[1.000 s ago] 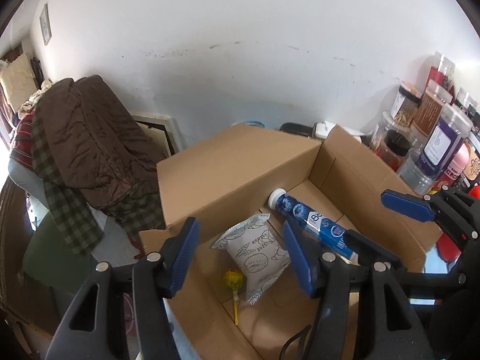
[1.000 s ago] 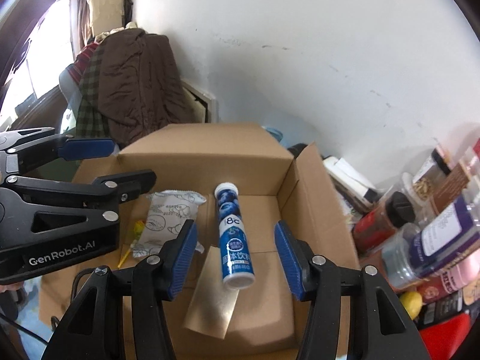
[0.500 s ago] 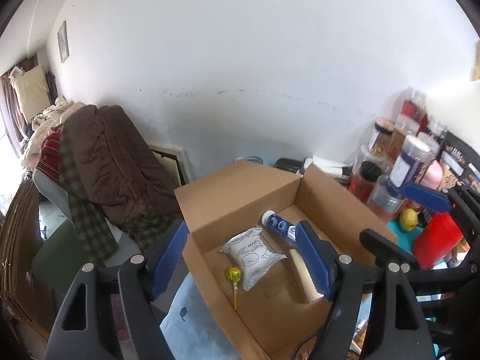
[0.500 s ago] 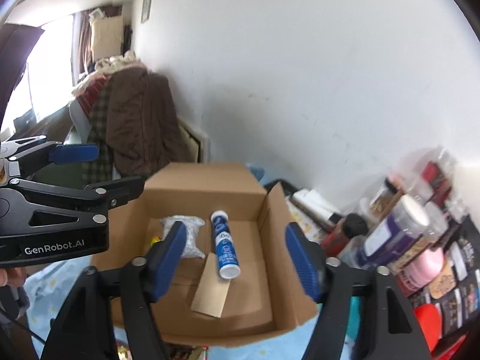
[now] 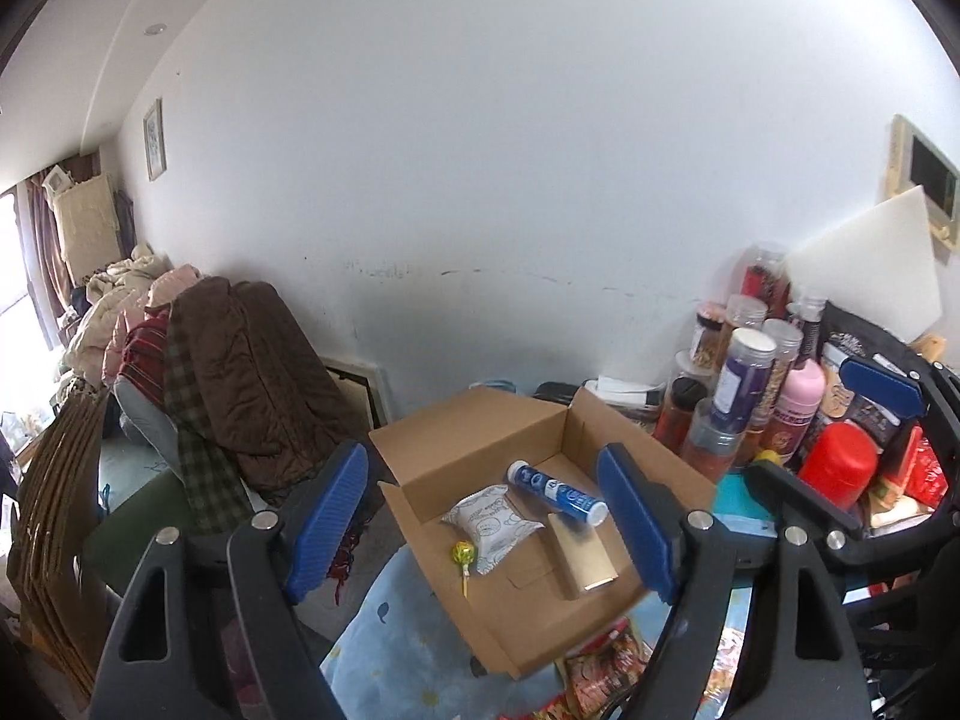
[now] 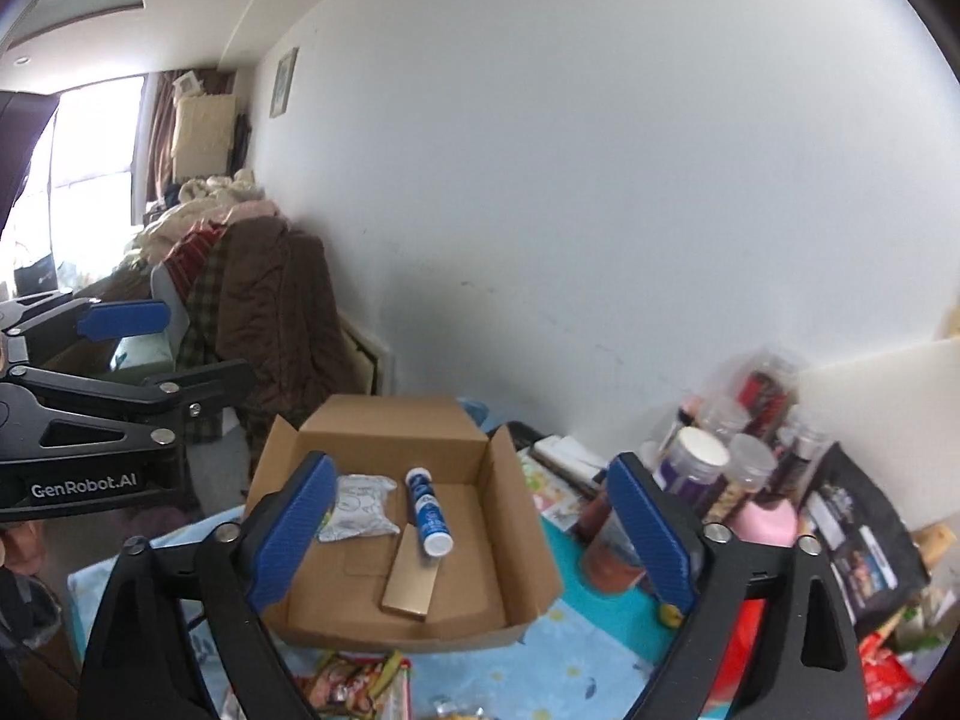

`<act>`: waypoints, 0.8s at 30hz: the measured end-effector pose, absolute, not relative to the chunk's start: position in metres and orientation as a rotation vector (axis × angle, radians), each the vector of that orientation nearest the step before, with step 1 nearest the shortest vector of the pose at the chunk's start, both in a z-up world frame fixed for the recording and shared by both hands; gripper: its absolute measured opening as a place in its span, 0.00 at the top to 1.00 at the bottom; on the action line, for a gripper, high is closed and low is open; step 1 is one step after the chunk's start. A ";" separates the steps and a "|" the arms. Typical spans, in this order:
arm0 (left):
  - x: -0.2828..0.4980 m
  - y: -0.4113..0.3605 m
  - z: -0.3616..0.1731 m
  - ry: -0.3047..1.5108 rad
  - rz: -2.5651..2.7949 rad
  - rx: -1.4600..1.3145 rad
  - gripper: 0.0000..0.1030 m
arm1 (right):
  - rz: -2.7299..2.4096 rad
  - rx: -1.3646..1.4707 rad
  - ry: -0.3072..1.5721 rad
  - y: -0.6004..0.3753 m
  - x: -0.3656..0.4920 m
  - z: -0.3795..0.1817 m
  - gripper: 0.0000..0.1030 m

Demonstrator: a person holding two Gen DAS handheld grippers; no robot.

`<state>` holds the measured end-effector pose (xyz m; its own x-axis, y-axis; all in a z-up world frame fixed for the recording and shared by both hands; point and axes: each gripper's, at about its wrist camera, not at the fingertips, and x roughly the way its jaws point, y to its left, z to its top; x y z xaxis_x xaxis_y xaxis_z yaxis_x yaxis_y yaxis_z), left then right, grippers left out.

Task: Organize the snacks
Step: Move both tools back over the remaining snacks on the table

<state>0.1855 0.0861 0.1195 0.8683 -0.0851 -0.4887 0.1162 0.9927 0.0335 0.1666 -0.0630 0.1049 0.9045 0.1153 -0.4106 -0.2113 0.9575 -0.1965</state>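
The cardboard box (image 6: 516, 516) stands open on the table; jars (image 6: 696, 462) crowd its right side. Inside lie the blue tube (image 6: 427, 510) and white packet (image 6: 360, 507). Left tongs (image 5: 486, 516) and right tongs (image 6: 474, 531) are opening wide, both empty, above the box.

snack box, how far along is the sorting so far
Done: the cardboard box holds a blue tube, a white packet, a lollipop and a flat gold bar. In hand: nothing; the left gripper and right gripper are both empty, jaws opening. Left: colourful snack packets lie on the blue cloth in front of the box, with jars beside it.
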 end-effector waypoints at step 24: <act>0.084 0.080 0.101 0.478 -0.206 0.047 0.23 | 0.164 -0.148 0.394 -0.080 0.054 0.079 0.03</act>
<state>0.0837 0.0804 0.1011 0.8677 -0.1853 -0.4612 0.2073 0.9783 -0.0031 0.0544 -0.0795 0.0788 0.9103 0.1298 -0.3930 -0.1871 0.9761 -0.1110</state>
